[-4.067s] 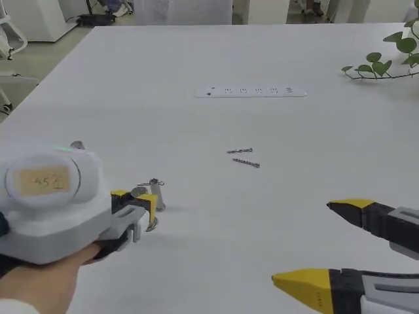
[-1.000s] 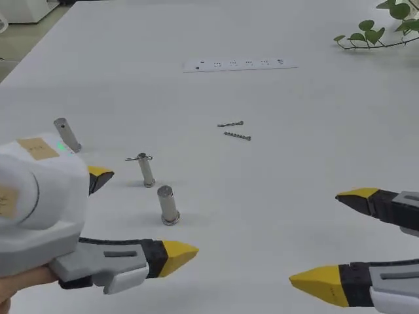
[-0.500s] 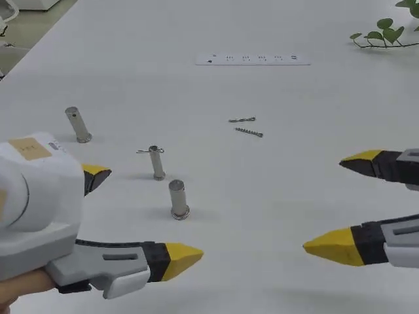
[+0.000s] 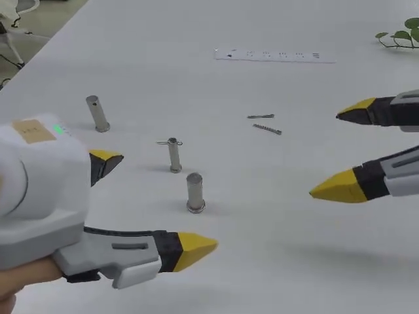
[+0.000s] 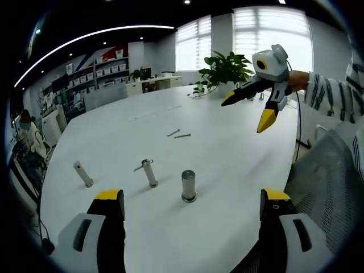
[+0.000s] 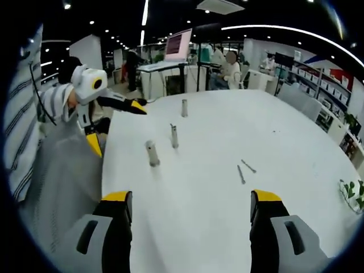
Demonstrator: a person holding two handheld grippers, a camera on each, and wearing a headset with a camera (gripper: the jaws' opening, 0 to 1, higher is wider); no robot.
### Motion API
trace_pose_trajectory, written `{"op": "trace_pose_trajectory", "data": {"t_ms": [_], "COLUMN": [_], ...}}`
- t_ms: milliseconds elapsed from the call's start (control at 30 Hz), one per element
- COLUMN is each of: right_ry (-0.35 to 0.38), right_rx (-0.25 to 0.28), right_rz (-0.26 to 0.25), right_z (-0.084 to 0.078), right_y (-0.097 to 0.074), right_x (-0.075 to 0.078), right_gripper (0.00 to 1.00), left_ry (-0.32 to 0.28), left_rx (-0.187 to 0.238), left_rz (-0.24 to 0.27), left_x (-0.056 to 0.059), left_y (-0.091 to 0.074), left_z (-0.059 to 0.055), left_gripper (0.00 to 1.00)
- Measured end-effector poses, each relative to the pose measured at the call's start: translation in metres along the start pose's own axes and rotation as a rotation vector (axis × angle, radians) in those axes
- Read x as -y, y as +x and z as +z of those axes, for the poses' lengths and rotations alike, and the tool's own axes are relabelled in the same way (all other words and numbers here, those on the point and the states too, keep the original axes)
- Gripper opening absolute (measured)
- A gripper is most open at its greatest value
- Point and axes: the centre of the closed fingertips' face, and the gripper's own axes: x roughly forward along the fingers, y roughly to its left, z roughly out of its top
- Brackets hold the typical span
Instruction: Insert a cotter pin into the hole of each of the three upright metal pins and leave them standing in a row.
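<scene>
- Three metal pins stand upright in a slanted row on the counter: the far-left pin, the middle pin and the near pin.
- One cotter pin sits through the middle pin's hole. Two loose cotter pins lie to the far right of the row.
- Seconds ago the left hand-held gripper was down at the near pin. It has since pulled back, jaws spread wide and empty, and that pin stands free.
- The right hand-held gripper, also spread and empty, has lifted toward the loose cotter pins.
- I judge one pin of three done, with fetching a loose cotter pin as the next step.
</scene>
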Motion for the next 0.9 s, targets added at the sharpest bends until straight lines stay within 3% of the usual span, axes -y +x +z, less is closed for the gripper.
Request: {"op": "trace_pose_trajectory", "data": {"t_ms": [233, 367, 900], "right_ry": [-0.066, -0.069, -0.081], "right_rx": [-0.085, -0.110, -0.207], "right_rz": [0.022, 0.038, 0.089], "right_z": [-0.007, -0.012, -0.024], "right_y": [0.018, 0.028, 0.076], "right_x": [0.018, 0.025, 0.050], "right_gripper": [0.87, 0.86, 0.85], "left_ry": [0.007, 0.008, -0.018], "left_rx": [0.003, -0.015, 0.004], "left_rz": [0.001, 0.005, -0.015], "left_x": [0.003, 0.003, 0.008], "left_y": [0.000, 0.000, 0.002], "left_z": [0.002, 0.001, 0.008], "left_gripper": [1.00, 1.00, 0.99]}}
